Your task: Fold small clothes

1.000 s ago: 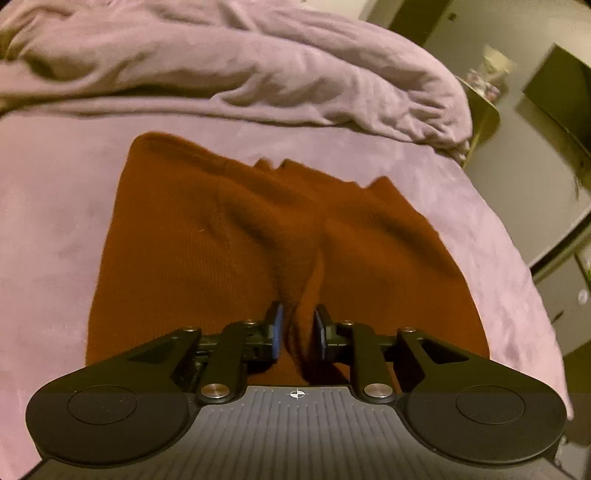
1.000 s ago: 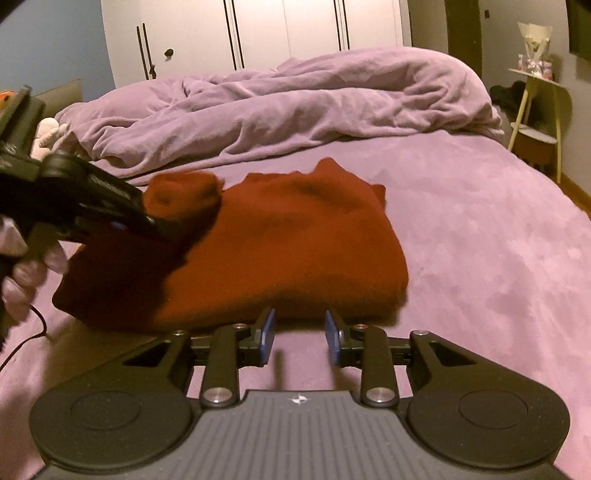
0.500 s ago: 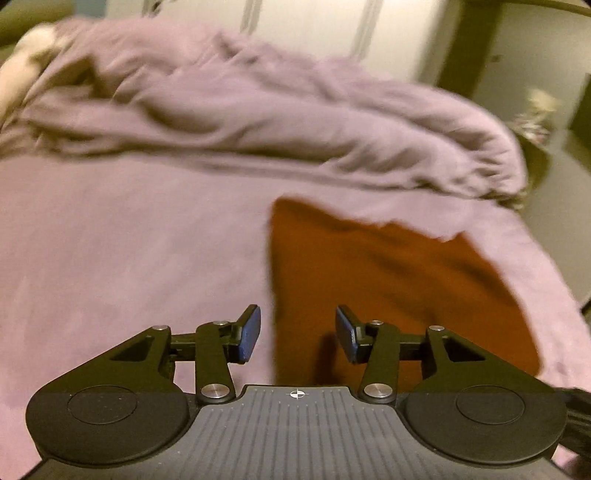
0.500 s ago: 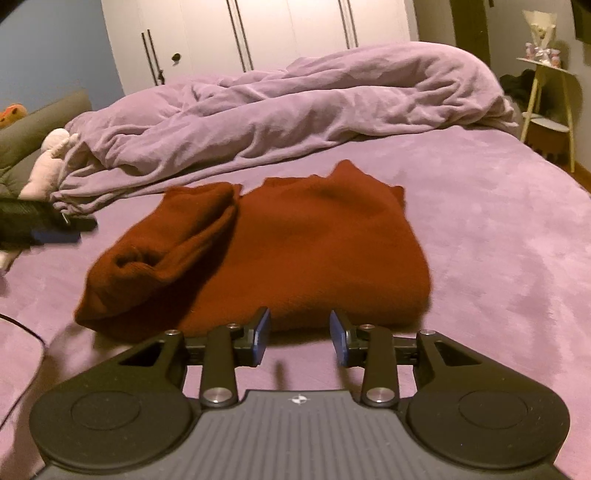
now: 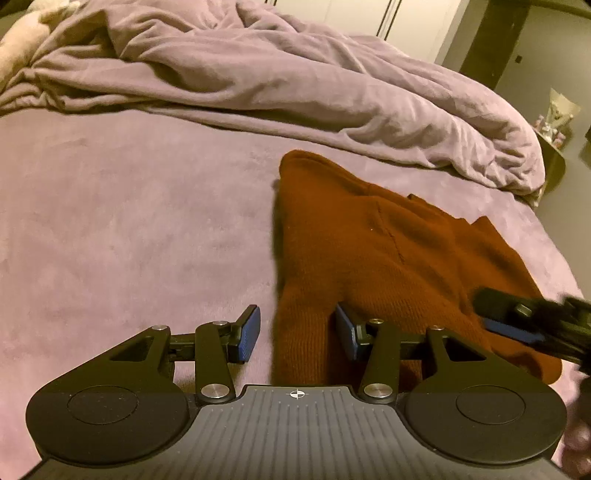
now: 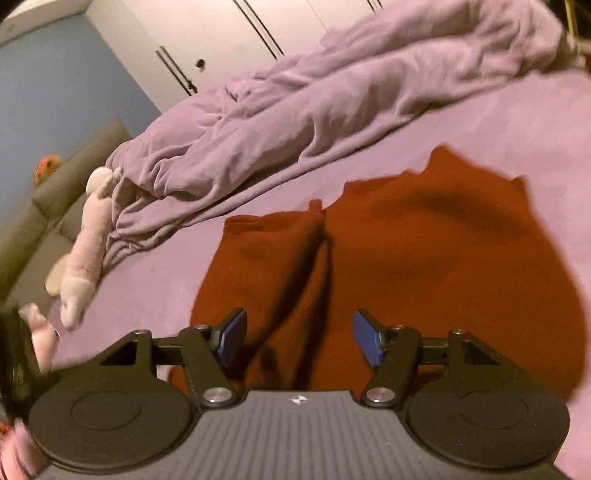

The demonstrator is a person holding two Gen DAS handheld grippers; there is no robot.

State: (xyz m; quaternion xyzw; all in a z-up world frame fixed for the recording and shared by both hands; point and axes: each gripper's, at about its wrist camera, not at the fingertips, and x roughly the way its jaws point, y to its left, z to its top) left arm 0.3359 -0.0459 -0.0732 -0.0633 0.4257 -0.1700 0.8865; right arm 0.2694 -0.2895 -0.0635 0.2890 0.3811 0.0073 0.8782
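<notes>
A rust-red knitted garment (image 5: 388,258) lies flat on the purple bed (image 5: 129,221), one side folded in over the middle. My left gripper (image 5: 297,334) hovers open at the garment's near left edge. The cloth runs under the gap and neither pad presses it. My right gripper (image 6: 301,339) hangs over the garment (image 6: 424,258) near the fold line, its jaws opening and gripping nothing. The right gripper (image 5: 517,325) also shows blurred at the right edge of the left wrist view.
A crumpled purple duvet (image 5: 295,74) is heaped along the far side of the bed. A pale plush toy (image 6: 85,251) lies at the left by a grey cushion (image 6: 55,184). White wardrobe doors (image 6: 258,33) stand behind, and a small side table (image 5: 554,147) is at the far right.
My left gripper let go of the folded-in part, opened and drew back to the garment's left edge. My right gripper moved from the near edge over the garment, rolled, and its jaws widened.
</notes>
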